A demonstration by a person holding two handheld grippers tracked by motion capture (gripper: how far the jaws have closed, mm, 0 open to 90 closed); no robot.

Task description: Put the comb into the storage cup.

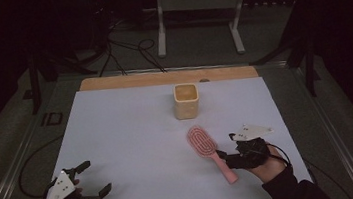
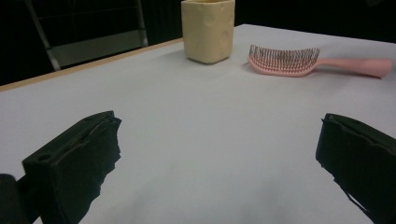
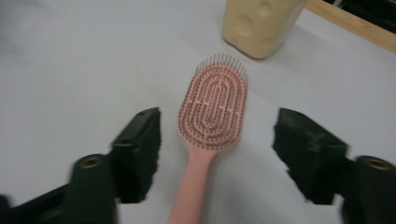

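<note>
Your right gripper [image 3: 217,149] stands released, jaws wide on either side of the brush [image 1: 209,152], which lies flat at lower right, below the cup [image 1: 186,100]. Left gripper [image 1: 93,181] idles open. Judging so, grasping remains.

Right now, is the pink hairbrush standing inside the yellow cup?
No, the pink hairbrush lies flat on the white table, bristles up, apart from the yellow cup.
</note>
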